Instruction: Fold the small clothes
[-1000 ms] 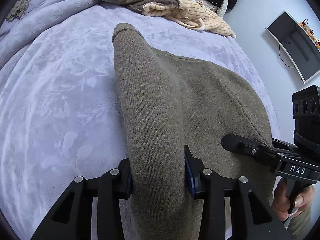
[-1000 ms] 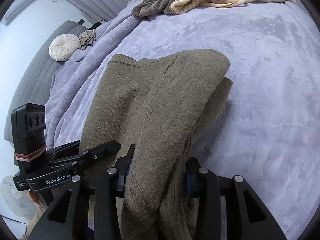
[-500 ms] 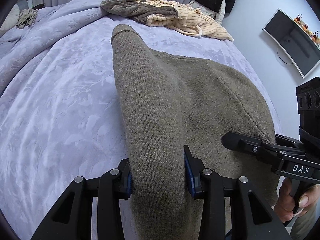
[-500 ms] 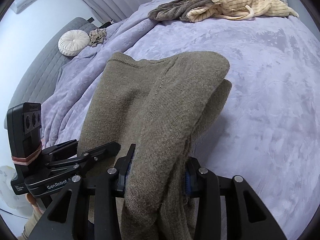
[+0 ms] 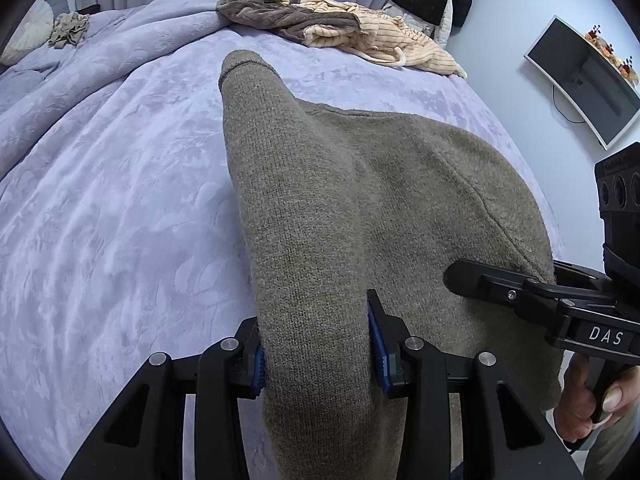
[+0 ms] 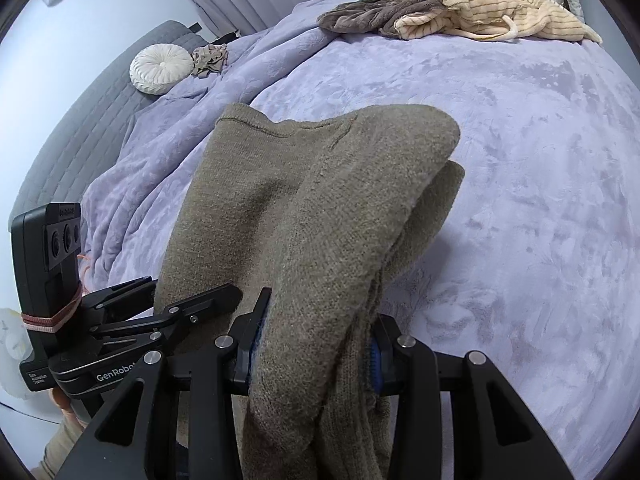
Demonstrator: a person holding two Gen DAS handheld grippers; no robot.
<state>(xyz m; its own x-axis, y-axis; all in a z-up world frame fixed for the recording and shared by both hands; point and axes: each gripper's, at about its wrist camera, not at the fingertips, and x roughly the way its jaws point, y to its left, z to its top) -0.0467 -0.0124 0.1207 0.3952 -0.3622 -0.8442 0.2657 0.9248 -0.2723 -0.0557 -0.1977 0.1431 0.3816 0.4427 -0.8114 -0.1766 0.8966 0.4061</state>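
So both claws have the same olive-brown knit sweater (image 5: 360, 216) bunched up between them, and it drapes away from the cameras onto the lilac bedspread (image 5: 112, 208).

Left gripper (image 5: 316, 356): a thick fold of the knit sits right between the blue pads (image 5: 379, 344), filling the whole gap. The jaws are partway closed, pinching that wad. From there the fabric runs up toward 12 o'clock and ends in a hemmed tip, with the wider body spreading off toward 2 o'clock. In the same view the other tool pokes in at 3 o'clock, one black finger lying against the sweater's edge, and a bit of the person's right hand (image 5: 588, 400) wraps the handle at about 4 o'clock.

Right gripper (image 6: 314, 350): same deal, jaws partway closed and clamped on a fat multi-layer bundle of the sweater (image 6: 320, 208). The knit rises from between the pads toward 12 o'clock and folds over itself at about 1 o'clock, with a second layer tucked beneath. The left tool shows at 9 o'clock, its fingers tucked against the sweater's left side.

Background stuff: a heap of other clothes (image 6: 460, 16), brown and cream-striped, lies at the far edge of the bed around 1 o'clock, well apart from the sweater. A round white cushion (image 6: 162, 68) sits at 10 o'clock by the grey headboard.
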